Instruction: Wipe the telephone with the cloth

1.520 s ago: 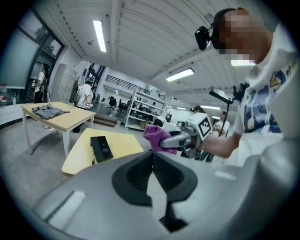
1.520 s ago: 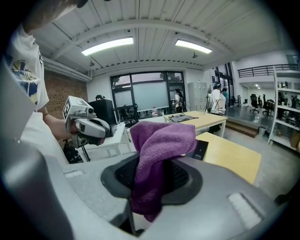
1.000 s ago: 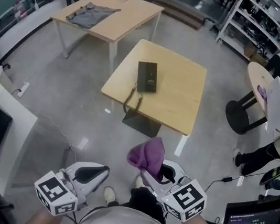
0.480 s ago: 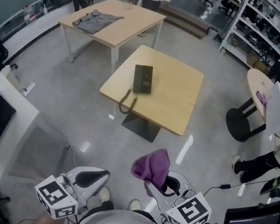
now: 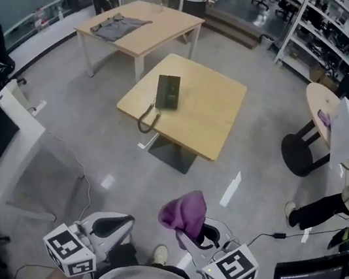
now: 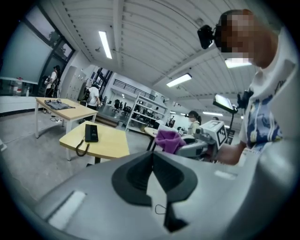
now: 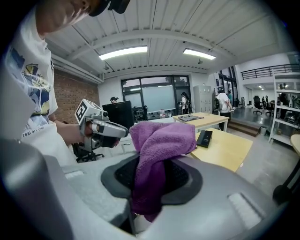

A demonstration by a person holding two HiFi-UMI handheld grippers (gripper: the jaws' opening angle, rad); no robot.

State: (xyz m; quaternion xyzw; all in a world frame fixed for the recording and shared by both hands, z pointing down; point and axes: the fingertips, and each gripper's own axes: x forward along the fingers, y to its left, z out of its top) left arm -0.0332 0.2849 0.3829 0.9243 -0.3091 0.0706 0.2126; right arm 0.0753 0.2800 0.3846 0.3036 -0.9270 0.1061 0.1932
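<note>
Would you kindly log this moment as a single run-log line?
wipe: not begun | right gripper: shut on purple cloth | left gripper: shut, empty | telephone: on table, untouched

Black telephone (image 5: 168, 92) lies flat on the wooden table (image 5: 213, 112); crumpled purple cloth (image 5: 183, 211) sits clamped in the right gripper (image 5: 191, 232).

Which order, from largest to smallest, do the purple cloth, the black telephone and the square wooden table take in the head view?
1. Square wooden table.
2. Purple cloth: it is much nearer the camera, so its rank over the telephone is unsure.
3. Black telephone.
</note>
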